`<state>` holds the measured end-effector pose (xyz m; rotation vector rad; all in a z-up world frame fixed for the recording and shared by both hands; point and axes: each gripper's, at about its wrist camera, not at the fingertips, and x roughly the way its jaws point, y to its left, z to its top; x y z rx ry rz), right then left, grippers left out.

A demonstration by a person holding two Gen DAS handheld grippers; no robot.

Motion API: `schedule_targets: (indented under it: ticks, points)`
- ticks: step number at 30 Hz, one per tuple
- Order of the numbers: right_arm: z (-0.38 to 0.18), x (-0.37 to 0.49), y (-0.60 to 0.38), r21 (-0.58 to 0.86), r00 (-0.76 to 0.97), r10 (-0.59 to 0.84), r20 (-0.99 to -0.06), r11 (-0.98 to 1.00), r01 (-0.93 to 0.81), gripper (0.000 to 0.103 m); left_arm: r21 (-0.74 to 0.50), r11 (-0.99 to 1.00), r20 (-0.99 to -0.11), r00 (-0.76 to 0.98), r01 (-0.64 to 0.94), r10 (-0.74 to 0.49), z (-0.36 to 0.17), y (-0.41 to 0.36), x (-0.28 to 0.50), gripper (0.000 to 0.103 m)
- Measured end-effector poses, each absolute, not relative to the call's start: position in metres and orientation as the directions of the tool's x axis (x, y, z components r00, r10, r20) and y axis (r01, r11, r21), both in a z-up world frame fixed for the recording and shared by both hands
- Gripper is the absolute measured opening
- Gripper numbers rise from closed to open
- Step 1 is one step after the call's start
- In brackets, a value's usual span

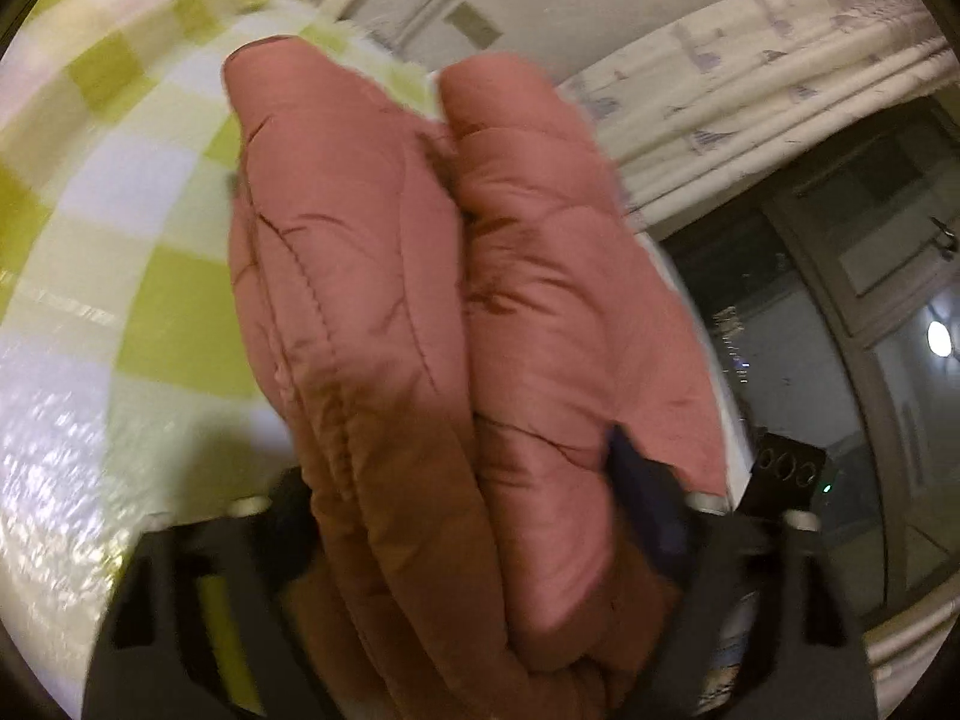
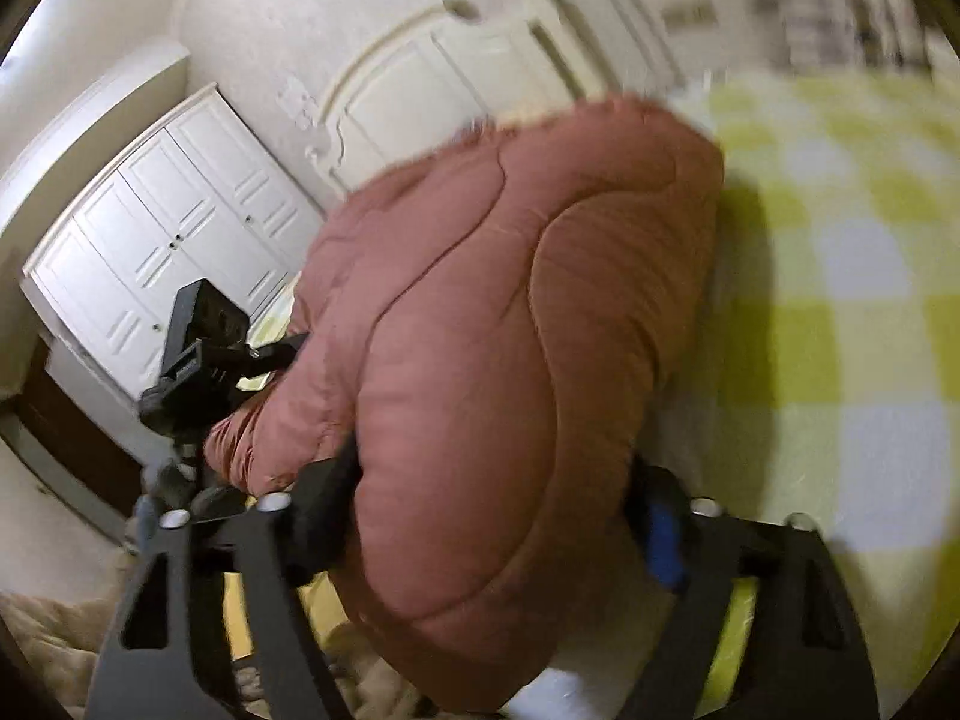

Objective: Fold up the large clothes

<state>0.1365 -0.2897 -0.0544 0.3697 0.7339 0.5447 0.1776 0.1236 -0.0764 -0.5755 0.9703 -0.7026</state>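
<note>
Holding the puffy pink coat up over the checked bed, your left tool and right tool both pinch it. Next, lay it down toward 12 o'clock, folded.

We are looking from both wrists along the fingers, pressed close against the pink quilted jacket. Both views are sharing it and the checked bedspread; the right one is also facing the white wardrobe.
</note>
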Motion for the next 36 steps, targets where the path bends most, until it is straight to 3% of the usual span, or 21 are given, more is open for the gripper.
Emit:
schedule_targets:
  ticks: [2,4,6,10,13,14,15,16,17,20,23,25,28,33,36]
  points:
    - [-0.046,0.135,-0.286,0.428,0.675,0.524,-0.52,0.843,-0.325,0.069,-0.681,0.662,-0.53,0.412,0.315,-0.741,-0.063,0.108,0.182,0.058]
    - [-0.034,0.138,-0.286,0.36,0.721,0.467,-0.511,0.879,-0.314,0.067,-0.632,0.681,-0.521,0.448,0.369,-0.727,-0.043,0.086,0.193,0.052]
    - [-0.015,0.145,-0.289,0.288,0.772,0.407,-0.488,0.91,-0.299,0.067,-0.615,0.681,-0.505,0.465,0.397,-0.727,-0.028,0.071,0.206,0.052]
    - [0.015,0.179,-0.317,0.277,0.821,0.357,-0.446,0.927,-0.253,0.067,-0.592,0.677,-0.474,0.491,0.437,-0.731,-0.003,0.045,0.242,0.052]
    - [-0.002,0.216,-0.33,0.28,0.784,0.329,-0.526,0.938,-0.206,0.068,-0.583,0.718,-0.531,0.49,0.38,-0.691,-0.018,0.028,0.275,0.059]
    - [-0.014,0.23,-0.335,0.273,0.752,0.31,-0.582,0.945,-0.178,0.069,-0.577,0.751,-0.595,0.466,0.321,-0.655,-0.038,0.025,0.29,0.068]
    - [-0.03,0.24,-0.34,0.258,0.711,0.278,-0.646,0.956,-0.139,0.081,-0.556,0.789,-0.655,0.447,0.262,-0.61,-0.058,0.023,0.301,0.078]
    - [-0.046,0.246,-0.345,0.259,0.685,0.253,-0.683,0.961,-0.097,0.084,-0.574,0.783,-0.654,0.442,0.24,-0.614,-0.073,0.025,0.305,0.091]
    - [-0.056,0.247,-0.352,0.33,0.683,0.294,-0.669,0.94,-0.081,0.084,-0.62,0.751,-0.624,0.437,0.227,-0.648,-0.086,0.031,0.308,0.094]
    - [-0.05,0.229,-0.354,0.373,0.707,0.281,-0.65,0.927,-0.026,0.086,-0.644,0.731,-0.597,0.448,0.227,-0.665,-0.087,0.038,0.302,0.096]
    - [-0.016,0.196,-0.333,0.252,0.821,0.152,-0.55,0.968,-0.011,0.09,-0.634,0.744,-0.577,0.512,0.211,-0.637,-0.069,0.047,0.293,0.095]
    - [0.002,0.181,-0.311,0.19,0.86,0.153,-0.487,0.979,-0.066,0.09,-0.627,0.753,-0.542,0.582,0.2,-0.606,-0.053,0.056,0.276,0.095]
    - [0.008,0.185,-0.271,0.035,0.868,0.122,-0.481,0.992,-0.12,0.091,-0.585,0.791,-0.476,0.714,0.179,-0.514,-0.024,0.063,0.247,0.1]
    - [-0.03,0.202,-0.213,-0.246,0.822,-0.023,-0.57,0.959,-0.143,0.091,-0.326,0.932,-0.389,0.875,0.161,-0.288,0.032,0.05,0.179,0.101]
    - [-0.017,0.178,-0.224,-0.138,0.822,0.08,-0.564,0.972,-0.19,0.091,-0.157,0.978,-0.305,0.935,0.137,-0.18,0.065,0.052,0.138,0.101]
